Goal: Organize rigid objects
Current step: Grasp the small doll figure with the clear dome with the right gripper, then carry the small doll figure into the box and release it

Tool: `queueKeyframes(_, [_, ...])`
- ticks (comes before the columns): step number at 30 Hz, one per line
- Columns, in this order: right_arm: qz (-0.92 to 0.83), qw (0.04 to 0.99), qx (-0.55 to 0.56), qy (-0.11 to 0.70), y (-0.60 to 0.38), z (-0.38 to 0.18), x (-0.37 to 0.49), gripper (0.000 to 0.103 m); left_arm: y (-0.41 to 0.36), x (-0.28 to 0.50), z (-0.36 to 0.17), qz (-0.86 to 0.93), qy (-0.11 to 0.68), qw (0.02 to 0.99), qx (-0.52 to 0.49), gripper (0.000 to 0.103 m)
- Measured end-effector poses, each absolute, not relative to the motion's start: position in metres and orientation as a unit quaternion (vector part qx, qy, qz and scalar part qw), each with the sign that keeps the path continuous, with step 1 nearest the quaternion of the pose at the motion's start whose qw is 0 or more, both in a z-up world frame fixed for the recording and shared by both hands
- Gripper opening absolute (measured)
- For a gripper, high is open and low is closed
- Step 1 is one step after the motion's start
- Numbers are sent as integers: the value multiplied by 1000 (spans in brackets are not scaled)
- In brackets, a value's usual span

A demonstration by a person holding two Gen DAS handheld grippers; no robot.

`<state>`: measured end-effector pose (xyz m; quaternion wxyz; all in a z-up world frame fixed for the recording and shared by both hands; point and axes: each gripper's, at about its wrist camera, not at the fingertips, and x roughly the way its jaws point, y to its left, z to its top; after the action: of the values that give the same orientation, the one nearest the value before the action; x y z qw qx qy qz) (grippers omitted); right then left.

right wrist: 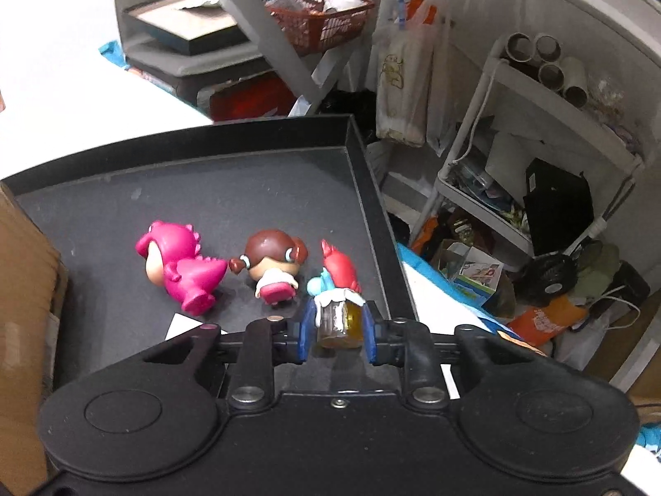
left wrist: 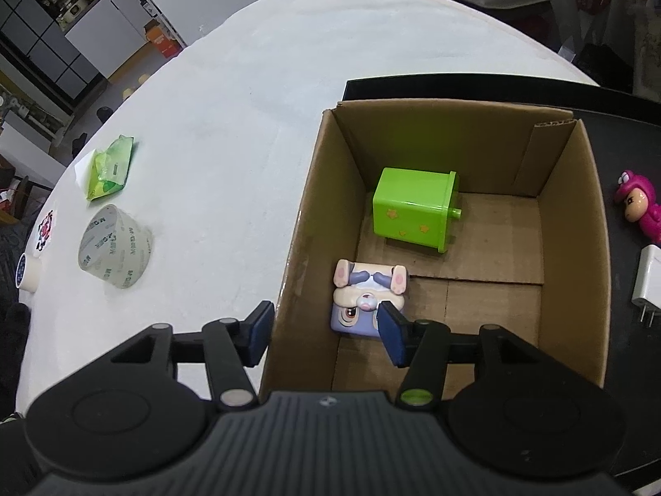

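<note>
A cardboard box [left wrist: 578, 215] stands on a black tray [right wrist: 206, 198]. Inside it lie a green square container [left wrist: 413, 211] on its side and a lilac bunny block toy [left wrist: 367, 297]. My left gripper [left wrist: 326, 335] hangs open above the box's near left wall, one finger outside it and the other over the bunny toy. On the tray, my right gripper [right wrist: 338, 332] is shut on a red-topped figure with an amber jar base [right wrist: 338, 318]. Just left of that figure are a brown-haired doll [right wrist: 272, 264] and a pink dinosaur figure [right wrist: 181, 264].
A clear tape roll [left wrist: 115, 248], a green tissue pack [left wrist: 109, 167] and a small tape roll [left wrist: 27, 273] lie on the white table left of the box. A white charger [left wrist: 648, 285] sits on the tray near the pink figure [left wrist: 638, 211]. Cluttered shelves [right wrist: 537, 132] stand beyond the tray's right rim.
</note>
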<state>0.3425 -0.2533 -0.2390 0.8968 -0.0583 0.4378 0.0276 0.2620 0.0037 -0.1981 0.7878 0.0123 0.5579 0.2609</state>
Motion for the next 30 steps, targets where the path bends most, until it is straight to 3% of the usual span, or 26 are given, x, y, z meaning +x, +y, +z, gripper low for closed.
queueKeyframes(30, [126,928,14,350,-234,-161,306,20,28,228,-188,226,543,808,-30,54])
